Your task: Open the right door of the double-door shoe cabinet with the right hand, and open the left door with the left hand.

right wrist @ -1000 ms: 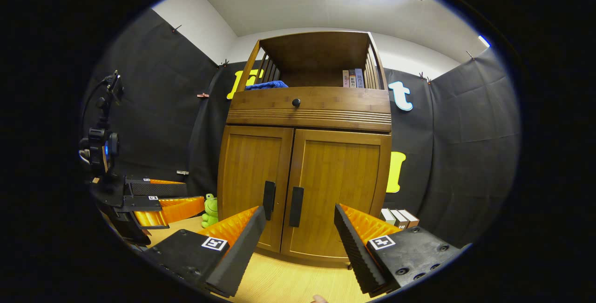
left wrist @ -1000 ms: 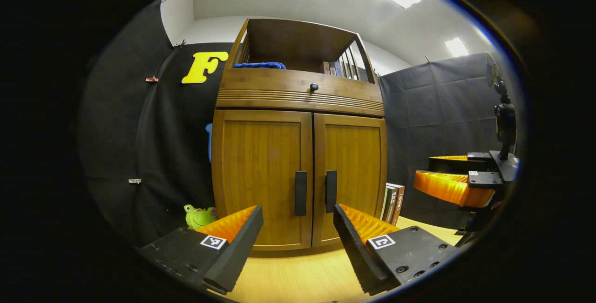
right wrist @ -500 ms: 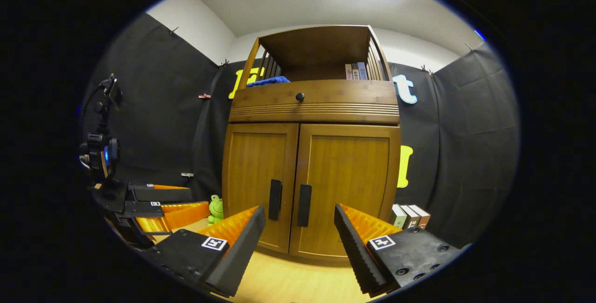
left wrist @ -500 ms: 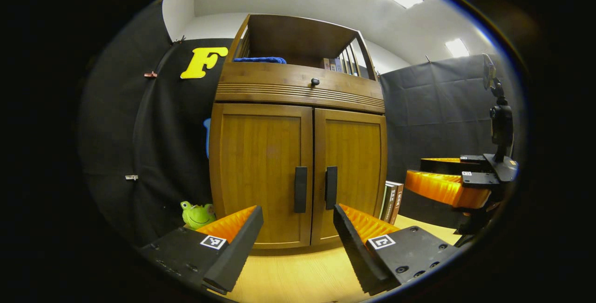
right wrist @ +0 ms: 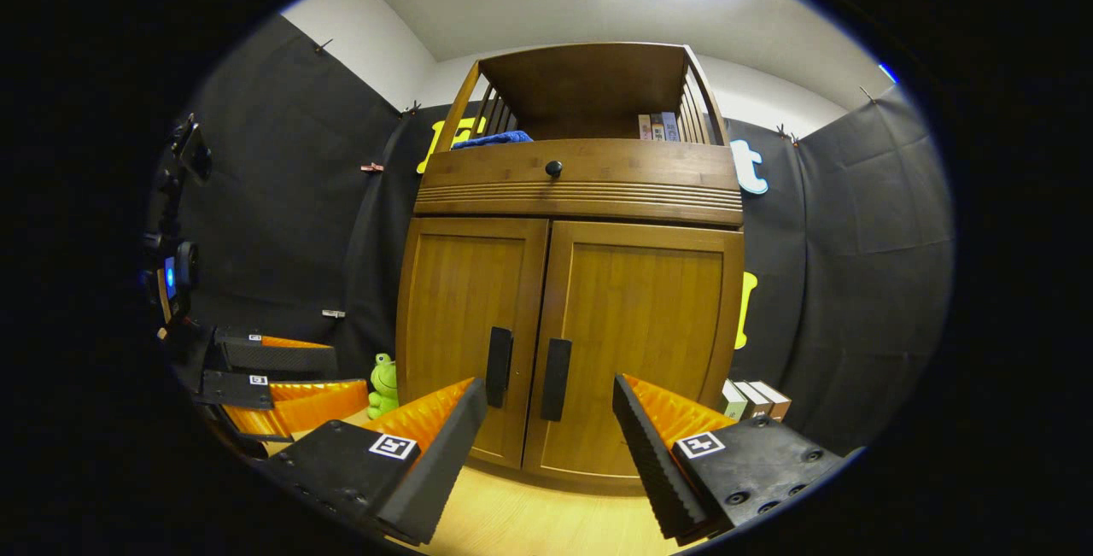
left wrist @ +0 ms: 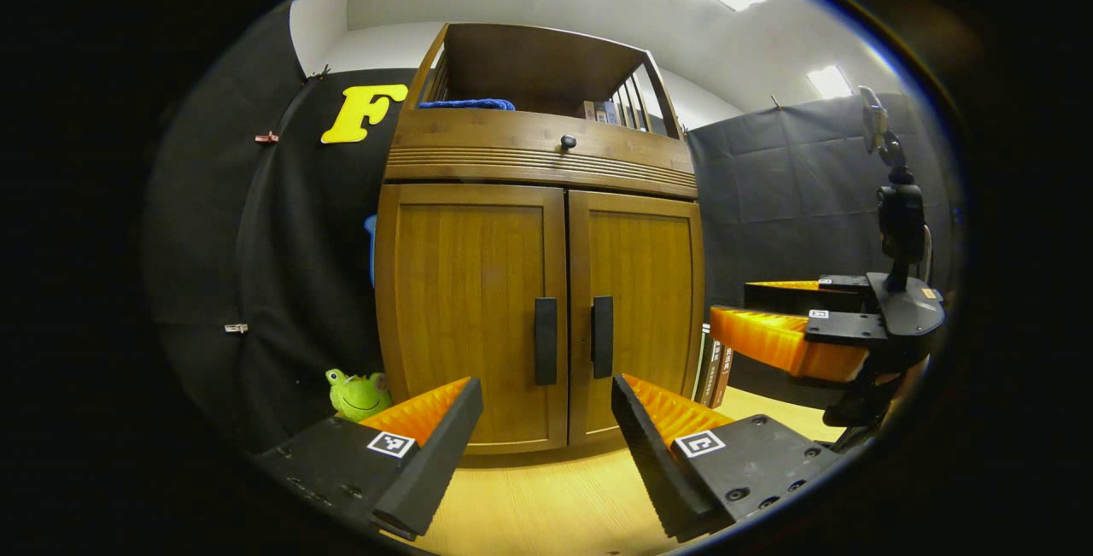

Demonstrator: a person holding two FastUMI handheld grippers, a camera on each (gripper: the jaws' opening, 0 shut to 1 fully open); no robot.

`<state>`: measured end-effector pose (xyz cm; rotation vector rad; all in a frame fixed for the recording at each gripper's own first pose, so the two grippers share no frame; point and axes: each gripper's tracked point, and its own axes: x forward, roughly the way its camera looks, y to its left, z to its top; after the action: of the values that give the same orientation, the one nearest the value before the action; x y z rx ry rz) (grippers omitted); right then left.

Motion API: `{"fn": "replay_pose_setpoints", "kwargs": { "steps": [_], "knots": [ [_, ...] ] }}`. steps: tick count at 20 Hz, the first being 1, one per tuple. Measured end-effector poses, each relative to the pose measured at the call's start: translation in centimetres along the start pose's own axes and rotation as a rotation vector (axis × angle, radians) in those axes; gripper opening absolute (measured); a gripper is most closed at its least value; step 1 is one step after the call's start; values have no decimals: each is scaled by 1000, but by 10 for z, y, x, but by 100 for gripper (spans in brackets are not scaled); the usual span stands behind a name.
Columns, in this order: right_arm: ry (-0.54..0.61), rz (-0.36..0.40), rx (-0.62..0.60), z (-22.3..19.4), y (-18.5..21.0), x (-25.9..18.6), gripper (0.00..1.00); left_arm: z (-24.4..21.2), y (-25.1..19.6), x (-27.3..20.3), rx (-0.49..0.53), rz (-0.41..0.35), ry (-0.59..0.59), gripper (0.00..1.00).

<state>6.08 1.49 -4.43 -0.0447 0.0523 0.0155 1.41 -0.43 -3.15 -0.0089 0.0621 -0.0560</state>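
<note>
A wooden double-door shoe cabinet (left wrist: 538,223) (right wrist: 572,283) stands on the light wood floor, both doors closed. The left door (left wrist: 470,317) (right wrist: 465,325) carries a dark vertical handle (left wrist: 546,341) (right wrist: 499,354); the right door (left wrist: 640,300) (right wrist: 640,342) carries another handle (left wrist: 602,336) (right wrist: 555,366). My left gripper (left wrist: 546,445) is open, a short way in front of the doors with both handles between its fingers in the picture. My right gripper (right wrist: 551,445) is open too, short of the doors, and it appears from the side in the left gripper view (left wrist: 794,325).
A green frog toy (left wrist: 357,394) (right wrist: 384,385) sits left of the cabinet. Books (left wrist: 716,365) (right wrist: 751,400) stand at its right side. A drawer with a round knob (left wrist: 568,143) (right wrist: 554,168) tops the doors; a blue cloth (left wrist: 465,104) and books lie on the shelf above.
Both grippers have crept closer to the cabinet, which looms larger. The right gripper has shifted leftward in the left gripper view. Both stay open.
</note>
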Motion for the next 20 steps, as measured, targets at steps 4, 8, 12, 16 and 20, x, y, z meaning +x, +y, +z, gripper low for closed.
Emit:
{"fn": "replay_pose_setpoints", "kwargs": {
  "steps": [4, 8, 12, 16, 20],
  "knots": [
    [11, -19, 47, -13, -1, 34, 94, 6, 4, -13, -3, -9, -13, 95],
    [49, -76, 146, -41, -15, 80, 94, 5, 16, -18, 13, 2, -15, 95],
    [49, -86, 65, -65, -20, 121, 91, 4, 38, -16, 15, 43, -15, 95],
    [46, -108, 43, -80, -22, 148, 92, -3, 56, -7, 7, 80, -3, 95],
    [53, -136, 68, -89, -30, 170, 91, -10, 66, -3, 0, 94, 13, 95]
  ]
}}
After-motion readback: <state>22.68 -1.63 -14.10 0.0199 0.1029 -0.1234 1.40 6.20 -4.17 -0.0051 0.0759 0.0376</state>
